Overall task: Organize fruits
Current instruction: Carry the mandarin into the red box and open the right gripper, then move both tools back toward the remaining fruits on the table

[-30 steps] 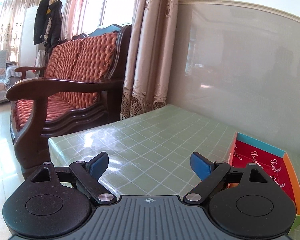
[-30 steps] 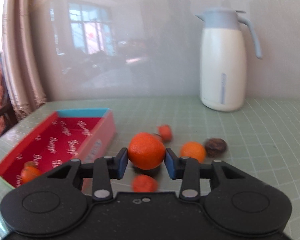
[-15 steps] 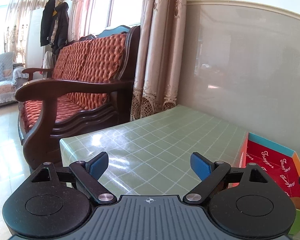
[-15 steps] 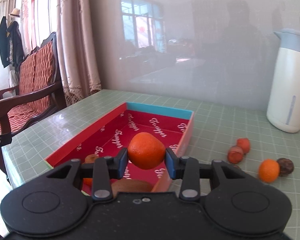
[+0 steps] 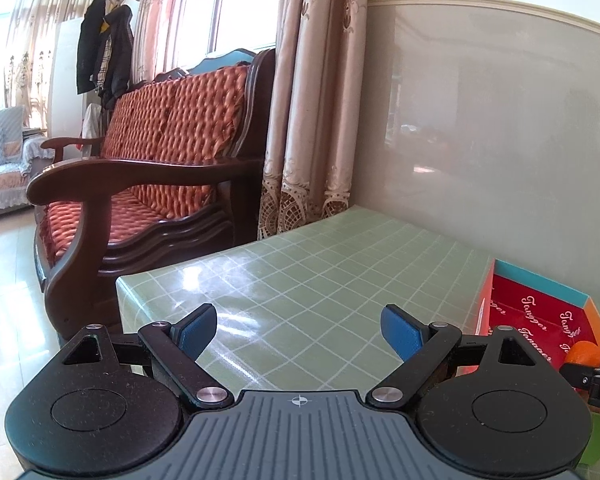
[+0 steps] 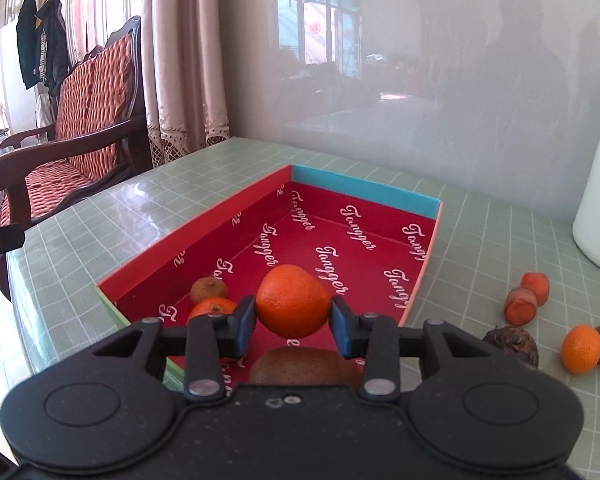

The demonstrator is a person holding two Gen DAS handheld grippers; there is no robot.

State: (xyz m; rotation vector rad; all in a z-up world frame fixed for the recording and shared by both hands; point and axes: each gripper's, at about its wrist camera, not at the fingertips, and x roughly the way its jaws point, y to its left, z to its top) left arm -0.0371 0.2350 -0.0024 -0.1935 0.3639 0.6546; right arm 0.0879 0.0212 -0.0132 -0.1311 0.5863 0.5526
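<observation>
Over the red box we hold an orange pinched in our right tool, above the fruit already inside. We judge this the placing step: lower, then release. Our left tool hangs wide and empty over the desk.

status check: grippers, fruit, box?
Right gripper shut on orange, over red box. Left gripper open, idle over table. Drop path clear; loose fruit remains right of box.
</observation>
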